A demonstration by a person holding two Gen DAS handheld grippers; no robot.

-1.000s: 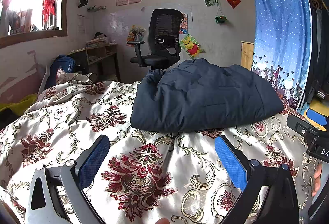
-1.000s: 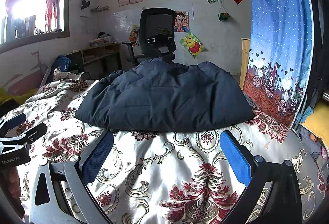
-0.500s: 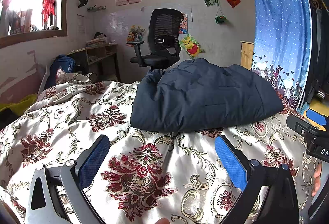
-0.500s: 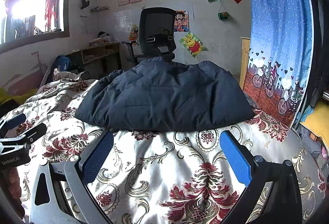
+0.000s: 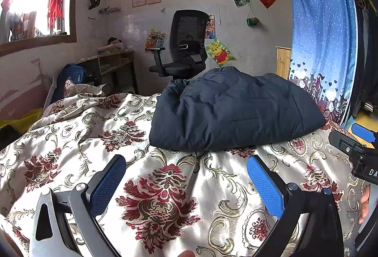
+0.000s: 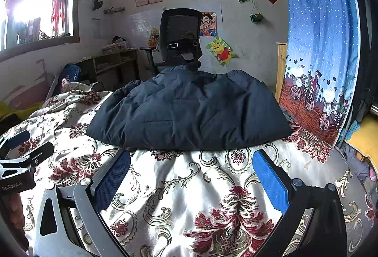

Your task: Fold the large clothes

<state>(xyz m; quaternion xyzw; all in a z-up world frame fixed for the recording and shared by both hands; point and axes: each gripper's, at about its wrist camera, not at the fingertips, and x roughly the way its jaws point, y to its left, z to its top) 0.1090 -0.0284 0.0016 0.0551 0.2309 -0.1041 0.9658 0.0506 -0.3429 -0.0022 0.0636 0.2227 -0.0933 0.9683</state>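
jacket (image 5: pixel 234 113) folded on bedspread (image 5: pixel 165 186) | ahead of left tongs (image 5: pixel 186 183), right tongs (image 6: pixel 191 176) | both apart, empty

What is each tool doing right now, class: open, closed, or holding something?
Left tool: open, holding nothing, above the floral bedspread.
Right tool: open, holding nothing, short of the dark blue jacket.

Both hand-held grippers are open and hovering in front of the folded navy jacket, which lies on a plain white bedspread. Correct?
Not quite. The bedspread is floral-patterned, cream with red flowers, as the right wrist view shows. The rest holds: navy jacket, both hand-held grippers open.
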